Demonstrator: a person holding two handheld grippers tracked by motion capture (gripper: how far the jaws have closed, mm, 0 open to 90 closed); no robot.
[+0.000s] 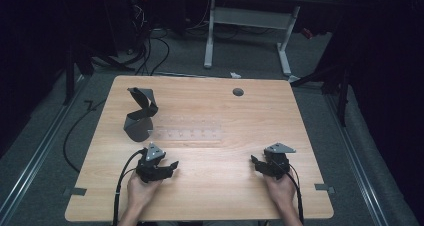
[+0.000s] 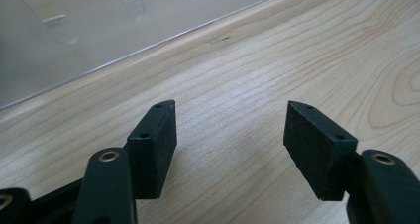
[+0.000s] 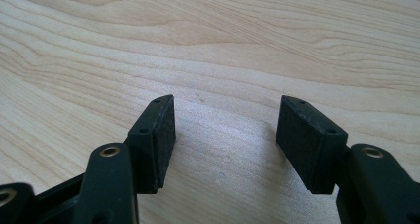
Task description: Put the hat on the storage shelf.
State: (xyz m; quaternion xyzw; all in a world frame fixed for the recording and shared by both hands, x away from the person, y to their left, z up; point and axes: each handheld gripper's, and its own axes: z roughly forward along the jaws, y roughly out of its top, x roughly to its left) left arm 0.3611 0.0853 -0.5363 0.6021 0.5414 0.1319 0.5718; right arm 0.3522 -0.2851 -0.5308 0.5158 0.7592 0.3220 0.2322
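Dark room, grey floor, pale wooden table [image 1: 210, 186], left tool [image 1: 172, 166] and right tool [image 1: 254, 162] both released, empty.

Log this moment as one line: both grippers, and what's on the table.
left gripper: open, empty | right gripper: open, empty | clear plastic rack: flat, mid light wooden table | folded grey sheet-metal piece: upright, left of rack

The right gripper [image 3: 225, 135], jaws spread wide, hovers over bare wooden table [image 3: 247, 45].
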